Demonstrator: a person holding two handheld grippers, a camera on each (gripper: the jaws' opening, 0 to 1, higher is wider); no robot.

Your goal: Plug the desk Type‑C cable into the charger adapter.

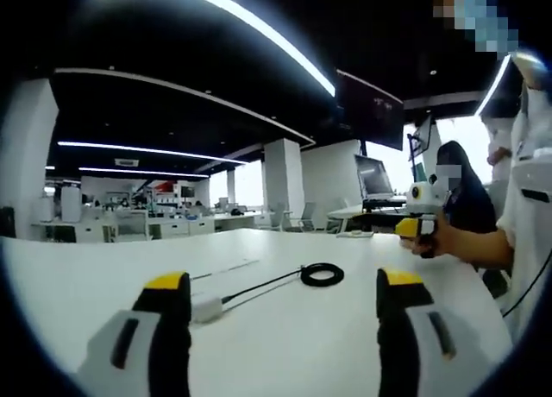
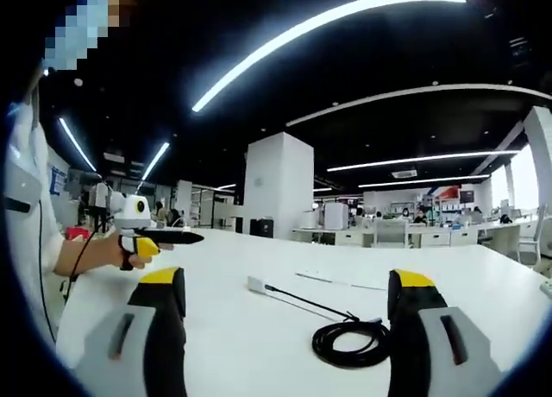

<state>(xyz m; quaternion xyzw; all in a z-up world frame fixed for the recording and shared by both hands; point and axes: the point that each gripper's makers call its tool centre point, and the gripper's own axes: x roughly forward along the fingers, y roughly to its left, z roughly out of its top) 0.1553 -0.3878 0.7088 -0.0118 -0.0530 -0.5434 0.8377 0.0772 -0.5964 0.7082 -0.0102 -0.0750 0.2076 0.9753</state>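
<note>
Left gripper view: left tongs spread wide, empty, above the white worktop. The small white charger adapter lies just inside the left jaw; contact cannot be judged. Its thin black cable runs to a coil. The right tongs show in a hand.

Right gripper view: right tongs wide, empty; coil between the jaws, adapter beyond.

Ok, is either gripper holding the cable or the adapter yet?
No, nothing is held. The left gripper and right gripper both have open jaws above the table; the cable and adapter lie loose.
</note>
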